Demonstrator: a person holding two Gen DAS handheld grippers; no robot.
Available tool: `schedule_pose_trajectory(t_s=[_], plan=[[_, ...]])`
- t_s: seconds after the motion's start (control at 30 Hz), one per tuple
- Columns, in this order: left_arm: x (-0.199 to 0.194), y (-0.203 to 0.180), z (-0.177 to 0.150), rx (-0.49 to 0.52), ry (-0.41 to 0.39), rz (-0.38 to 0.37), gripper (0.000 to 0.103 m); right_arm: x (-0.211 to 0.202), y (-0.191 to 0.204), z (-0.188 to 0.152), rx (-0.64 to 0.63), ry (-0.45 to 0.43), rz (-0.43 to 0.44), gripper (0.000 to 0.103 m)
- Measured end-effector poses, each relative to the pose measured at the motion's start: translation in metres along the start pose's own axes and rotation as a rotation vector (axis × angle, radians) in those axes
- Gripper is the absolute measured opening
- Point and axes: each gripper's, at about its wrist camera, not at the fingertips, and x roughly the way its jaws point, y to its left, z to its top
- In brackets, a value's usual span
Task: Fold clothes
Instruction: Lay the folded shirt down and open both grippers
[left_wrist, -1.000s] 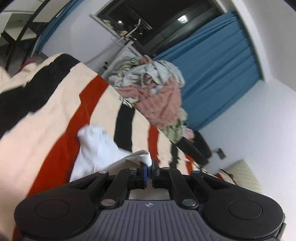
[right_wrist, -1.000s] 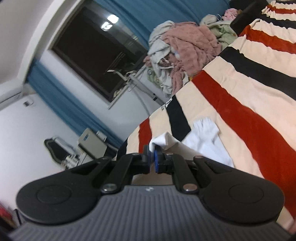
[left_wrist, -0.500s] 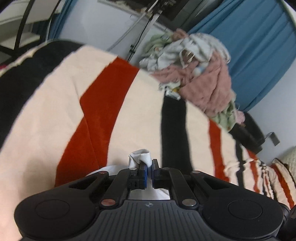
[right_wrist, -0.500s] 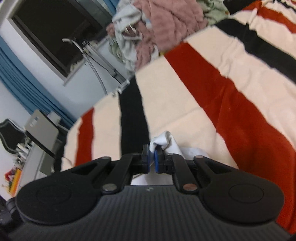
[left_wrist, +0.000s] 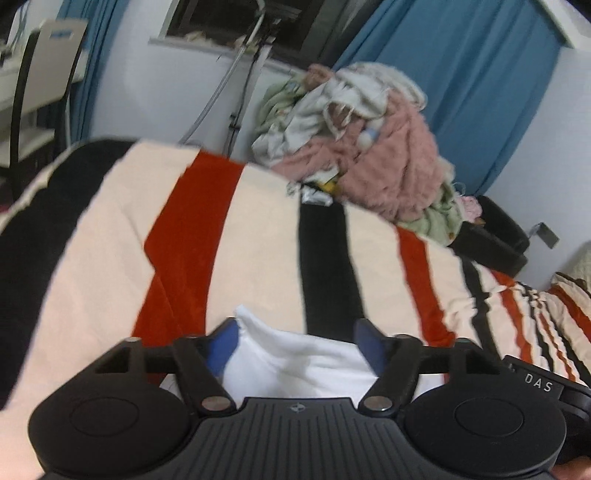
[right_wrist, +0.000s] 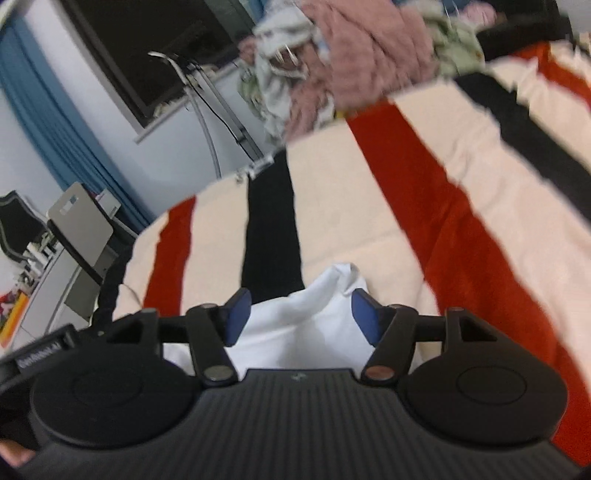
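A white garment (left_wrist: 295, 358) lies on the striped bed cover (left_wrist: 258, 243), right below both grippers. In the left wrist view my left gripper (left_wrist: 295, 345) has its jaws opening; the white cloth lies between the blue pads (left_wrist: 221, 345), loose. The right wrist view gives the same picture: my right gripper (right_wrist: 301, 317) is opening, a peaked corner of the white garment (right_wrist: 314, 317) rests between its blue pads (right_wrist: 364, 317), and neither pad presses on it. Most of the garment is hidden under the gripper bodies.
A heap of unfolded clothes (left_wrist: 369, 147), pink, green and white, sits at the far edge of the bed. Behind it are blue curtains (left_wrist: 461, 74), a dark window and a metal stand (left_wrist: 243, 62). A chair (left_wrist: 37, 74) and desk stand to the left; a dark bag (left_wrist: 495, 236) to the right.
Both grippers moved forward over the bed with the white garment pinched, lowered, and have now opened, letting the cloth drop onto the cover.
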Motion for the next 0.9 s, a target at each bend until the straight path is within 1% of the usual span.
schedule_pose_trajectory(t_s=[0.07,0.13,0.17,0.2,0.3,0.37,0.43,0.53,0.63,0.73,0.8,0.9], plan=[[-0.026,-0.012,0.002,0.04,-0.027,-0.002,0.082,-0.021,0.009,0.003,-0.044,-0.02,-0.001,0.064],[-0.052,-0.025,0.003,0.08,-0.057,-0.004,0.085,-0.044,0.019,0.003,-0.094,-0.053,-0.012,0.064],[-0.066,-0.03,0.002,0.097,-0.076,-0.008,0.092,-0.057,0.023,0.002,-0.12,-0.069,-0.018,0.064],[-0.078,-0.034,0.0,0.113,-0.093,-0.011,0.096,-0.07,0.026,0.001,-0.141,-0.083,-0.023,0.064],[-0.117,-0.045,-0.01,0.164,-0.138,-0.018,0.096,-0.103,0.034,-0.007,-0.19,-0.116,-0.031,0.064],[-0.14,-0.05,-0.02,0.184,-0.163,-0.011,0.097,-0.127,0.036,-0.019,-0.216,-0.143,-0.039,0.064],[-0.162,-0.055,-0.033,0.212,-0.206,0.022,0.1,-0.145,0.037,-0.034,-0.242,-0.168,-0.041,0.064],[-0.188,-0.06,-0.055,0.247,-0.236,0.028,0.101,-0.169,0.037,-0.059,-0.28,-0.202,-0.04,0.064],[-0.206,-0.057,-0.077,0.258,-0.257,0.026,0.101,-0.184,0.036,-0.083,-0.307,-0.228,-0.029,0.064],[-0.218,-0.054,-0.101,0.269,-0.303,0.039,0.101,-0.195,0.037,-0.101,-0.317,-0.261,0.001,0.064],[-0.221,-0.048,-0.117,0.256,-0.333,0.034,0.101,-0.199,0.037,-0.112,-0.332,-0.283,0.009,0.063],[-0.219,-0.041,-0.133,0.245,-0.326,0.016,0.101,-0.2,0.036,-0.122,-0.36,-0.296,0.004,0.063]])
